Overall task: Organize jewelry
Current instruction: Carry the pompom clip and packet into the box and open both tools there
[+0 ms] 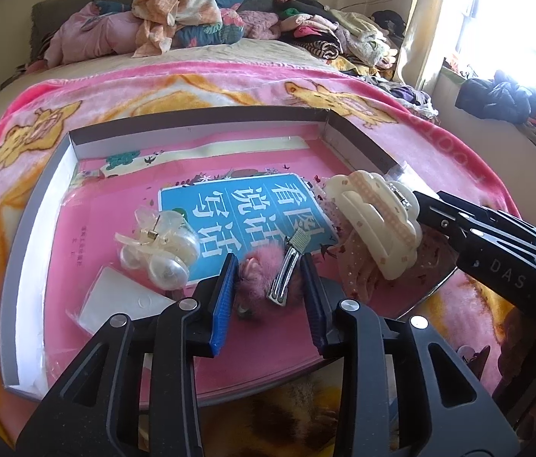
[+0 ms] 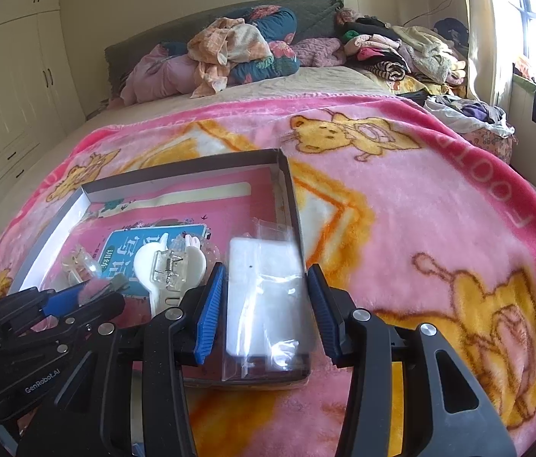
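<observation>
I work on the bed, over the pink blanket (image 2: 401, 198), and the jewelry lies in the shallow grey box (image 1: 32, 205) whose bottom is covered by a pink book (image 1: 123, 205).

The biggest piece is the cream claw clip (image 1: 374, 217) at the right side of the box. Next is the clear claw clip with pearls (image 1: 161, 247) at the left. The white packet in a plastic sleeve (image 2: 264, 297) lies on the near right corner of the box. The smallest is the silver snap clip (image 1: 287, 274) with pink fluff (image 1: 264, 266), near the middle.

My left gripper (image 1: 268, 297) stands around this snap clip. Its fingers are apart and do not press it, so I judge that the clip rests on the book.

My right gripper (image 2: 264, 301) stands around the white packet, also apart and not pressing.

To do this step well, I think I should keep each gripper low and centered, so both pads meet the thing together. The fluff is soft and may slip. The plastic sleeve may crumple.
</observation>
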Demonstrator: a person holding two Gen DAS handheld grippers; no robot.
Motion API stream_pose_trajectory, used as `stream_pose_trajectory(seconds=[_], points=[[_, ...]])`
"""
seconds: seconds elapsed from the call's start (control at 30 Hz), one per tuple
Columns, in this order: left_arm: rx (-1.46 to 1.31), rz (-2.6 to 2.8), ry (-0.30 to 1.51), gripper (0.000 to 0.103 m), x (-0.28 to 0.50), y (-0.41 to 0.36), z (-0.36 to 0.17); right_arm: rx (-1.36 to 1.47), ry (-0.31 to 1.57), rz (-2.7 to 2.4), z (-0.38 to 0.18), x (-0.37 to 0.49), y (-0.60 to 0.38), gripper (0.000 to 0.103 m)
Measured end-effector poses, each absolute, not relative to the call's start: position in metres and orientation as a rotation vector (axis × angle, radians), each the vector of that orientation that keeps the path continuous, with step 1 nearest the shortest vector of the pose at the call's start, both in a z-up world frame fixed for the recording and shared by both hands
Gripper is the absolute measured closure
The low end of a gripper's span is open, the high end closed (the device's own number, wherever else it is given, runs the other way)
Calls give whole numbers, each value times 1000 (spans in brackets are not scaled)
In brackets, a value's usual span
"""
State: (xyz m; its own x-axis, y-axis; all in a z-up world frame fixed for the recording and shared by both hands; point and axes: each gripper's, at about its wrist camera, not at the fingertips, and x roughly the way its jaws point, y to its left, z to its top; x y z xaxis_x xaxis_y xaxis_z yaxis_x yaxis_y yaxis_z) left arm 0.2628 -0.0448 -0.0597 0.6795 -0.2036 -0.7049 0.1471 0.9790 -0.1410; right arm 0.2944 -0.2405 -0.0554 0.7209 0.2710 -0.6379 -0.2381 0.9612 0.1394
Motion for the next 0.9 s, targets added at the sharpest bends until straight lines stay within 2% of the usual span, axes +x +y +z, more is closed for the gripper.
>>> stream_pose_trajectory(seconds=[0.07,0.23,0.3,0.43,0.6,0.67,0.9], points=[[-74,-197,799,77,263,-45,-60,50,710,283,-55,294,-241,58],[-77,-196,797,72,262,-44,-60,45,666,282,-48,285,-240,46],[-78,-194,794,69,261,-44,-59,48,656,282,-45,282,-241,44],[-82,-192,787,61,257,-42,-55,51,651,281,-44,277,-242,38],[-85,-188,775,53,251,-40,-50,46,648,280,-42,272,-240,36],[-87,-186,765,47,249,-38,-46,49,645,276,-41,269,-241,34],[-100,-180,732,35,237,-32,-35,64,626,264,-31,255,-246,23]])
